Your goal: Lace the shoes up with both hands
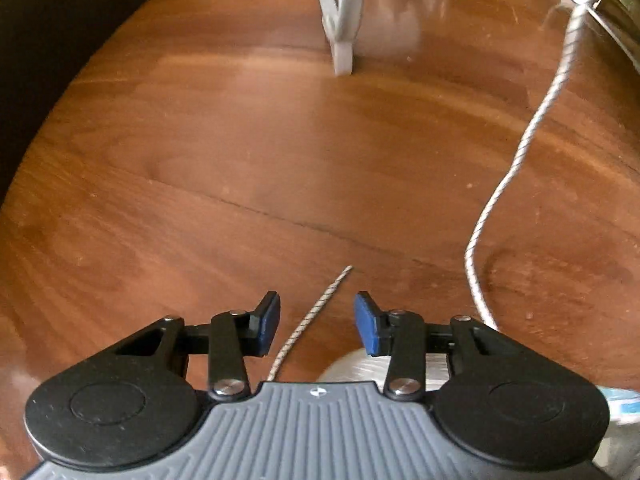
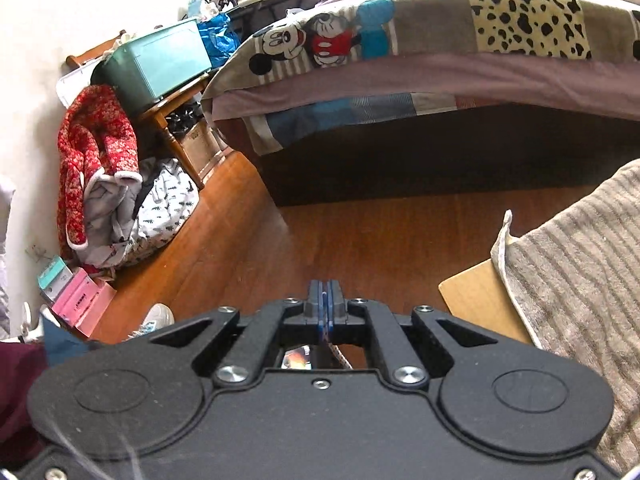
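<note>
Reading the left wrist view from left to right, you see your left gripper spread wide above the wooden floor, its blue pads holding nothing. A free lace end runs up between the jaws at lower centre, its tip pointing to the upper right. A second lace strand curves from the lower right to the upper right corner. The white toe of the shoe shows just behind the right-hand pad at the bottom of the frame. The eyelets are hidden, so how much is threaded cannot be told.

To take the free end well, centre it between the pads and close near the tip, so that a short, stiff length stays ahead for an eyelet.

In the right wrist view, your right gripper at lower centre has its jaws pressed together; a patterned strand, likely the lace, shows just behind the pads. Hold it under light tension only.

The room, left to right: a red garment and a teal bin at upper left, pink boxes at lower left, a bed with a cartoon-print cover across the top, and a striped blanket at right. A white stand rises at the top centre of the left view.
</note>
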A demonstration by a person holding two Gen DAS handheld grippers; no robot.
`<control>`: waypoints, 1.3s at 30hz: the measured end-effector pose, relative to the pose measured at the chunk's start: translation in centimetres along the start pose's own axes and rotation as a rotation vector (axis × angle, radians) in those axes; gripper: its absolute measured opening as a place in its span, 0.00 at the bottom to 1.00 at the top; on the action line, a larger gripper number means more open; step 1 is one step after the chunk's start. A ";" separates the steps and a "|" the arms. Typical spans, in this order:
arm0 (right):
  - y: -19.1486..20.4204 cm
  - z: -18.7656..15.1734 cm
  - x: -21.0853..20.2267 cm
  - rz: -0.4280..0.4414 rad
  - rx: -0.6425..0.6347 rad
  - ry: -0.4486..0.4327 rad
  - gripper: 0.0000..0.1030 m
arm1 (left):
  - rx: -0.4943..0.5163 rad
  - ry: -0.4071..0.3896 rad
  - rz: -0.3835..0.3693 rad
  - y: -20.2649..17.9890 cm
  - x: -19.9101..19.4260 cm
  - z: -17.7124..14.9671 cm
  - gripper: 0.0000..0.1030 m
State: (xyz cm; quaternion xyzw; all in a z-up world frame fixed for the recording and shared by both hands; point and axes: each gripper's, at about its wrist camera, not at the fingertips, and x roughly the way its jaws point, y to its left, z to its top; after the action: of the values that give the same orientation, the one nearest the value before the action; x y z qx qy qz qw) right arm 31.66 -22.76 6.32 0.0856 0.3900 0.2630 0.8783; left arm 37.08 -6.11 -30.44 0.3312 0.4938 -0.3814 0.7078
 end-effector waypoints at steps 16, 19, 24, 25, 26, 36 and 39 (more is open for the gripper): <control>-0.8 -0.1 -0.9 -0.009 0.039 -0.031 0.01 | -0.150 -0.053 -0.009 0.9 -3.1 0.0 0.00; -0.5 0.5 -1.5 0.006 0.027 -0.052 0.01 | -0.276 -0.173 0.036 3.2 -10.5 -1.0 0.00; 0.6 1.7 -3.5 0.072 0.027 -0.145 0.01 | -0.537 -0.526 0.094 5.6 -28.2 -4.4 0.00; 1.0 1.9 -4.1 0.091 0.028 -0.170 0.01 | -0.567 -0.604 0.120 5.2 -32.0 -5.1 0.00; 1.4 2.2 -4.7 0.111 0.029 -0.196 0.01 | -0.591 -0.677 0.125 4.6 -35.1 -5.6 0.00; 6.2 2.5 -9.7 0.276 -0.003 -0.358 0.01 | -0.538 -1.065 0.256 -7.3 -52.8 -8.4 0.00; 7.4 2.2 -11.0 0.321 -0.033 -0.393 0.01 | -0.552 -1.121 0.230 -8.9 -52.4 -8.4 0.00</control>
State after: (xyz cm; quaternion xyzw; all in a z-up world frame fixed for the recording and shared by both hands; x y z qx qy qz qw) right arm 24.21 -22.22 17.44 0.1816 0.1890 0.3837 0.8855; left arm 13.99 7.78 16.17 -0.0624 0.0897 -0.2772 0.9546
